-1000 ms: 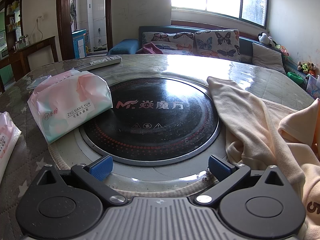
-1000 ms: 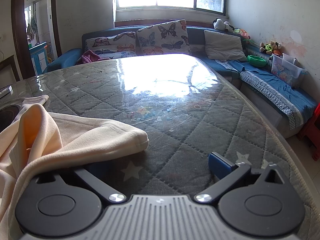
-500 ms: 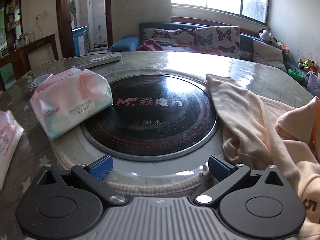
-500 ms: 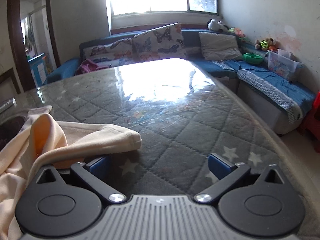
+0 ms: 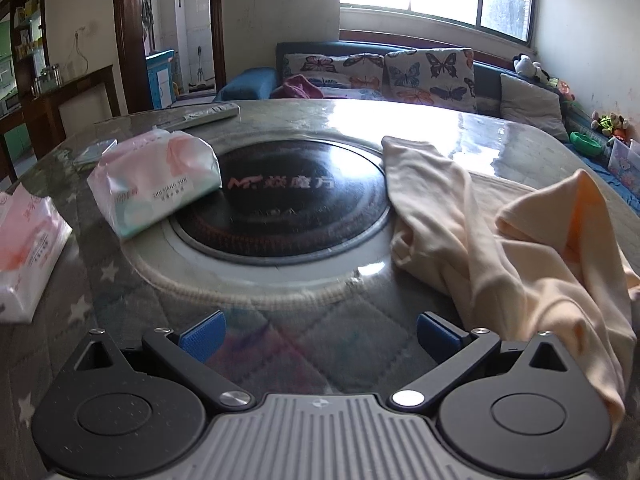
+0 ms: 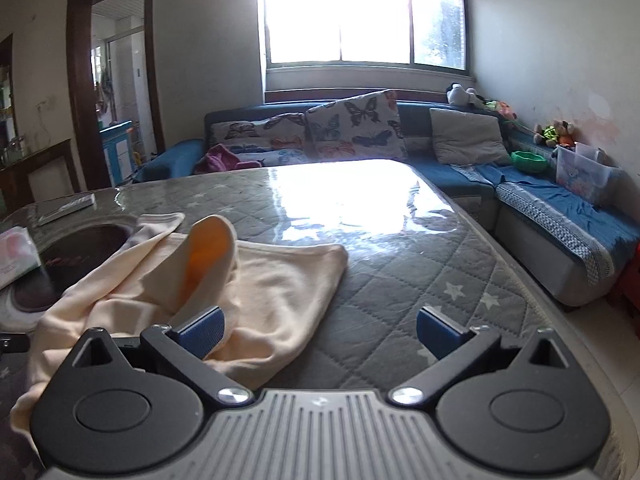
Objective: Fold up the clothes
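Now our crumpled peach cotton garment [image 6: 280, 280] lies left of our right gripper [image 6: 318, 330], nearer than our left gripper [image 5: 318, 334], both jaws spread and empty.

Light source: daylight from the far window [image 6: 364, 12], blown out to white.
Glare: bright sheen on the far tabletop [image 6: 344, 204].
Near area: dimmer, soft shadows.
Blur: slight smear in the left wrist view.
Edges: fisheye bending, dark corners.

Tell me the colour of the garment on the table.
Pale peach-cream cotton garment; seen best in the right wrist view.
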The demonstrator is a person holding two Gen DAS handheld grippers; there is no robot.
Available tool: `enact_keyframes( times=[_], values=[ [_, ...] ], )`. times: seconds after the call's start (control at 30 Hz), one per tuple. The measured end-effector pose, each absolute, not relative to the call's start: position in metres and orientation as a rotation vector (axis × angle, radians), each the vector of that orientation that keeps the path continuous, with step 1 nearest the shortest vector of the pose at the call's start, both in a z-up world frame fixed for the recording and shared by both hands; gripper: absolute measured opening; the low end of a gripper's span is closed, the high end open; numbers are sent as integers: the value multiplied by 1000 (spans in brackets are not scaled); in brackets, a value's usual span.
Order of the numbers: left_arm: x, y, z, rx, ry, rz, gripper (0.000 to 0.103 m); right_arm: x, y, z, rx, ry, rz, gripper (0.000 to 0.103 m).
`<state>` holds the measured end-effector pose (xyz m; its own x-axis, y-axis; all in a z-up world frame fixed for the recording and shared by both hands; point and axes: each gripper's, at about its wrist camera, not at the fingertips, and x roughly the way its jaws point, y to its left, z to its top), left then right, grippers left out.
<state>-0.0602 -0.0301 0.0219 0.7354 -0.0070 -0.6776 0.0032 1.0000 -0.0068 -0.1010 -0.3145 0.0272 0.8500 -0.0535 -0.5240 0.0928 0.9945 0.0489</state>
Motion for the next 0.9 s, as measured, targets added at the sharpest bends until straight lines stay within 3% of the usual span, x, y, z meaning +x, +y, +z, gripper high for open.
enact_keyframes(
  times=[0.9],
  values=[
    [-82,-69,49,108,749,-66,103,-120,-286,22,59,596,45,103]
  ],
)
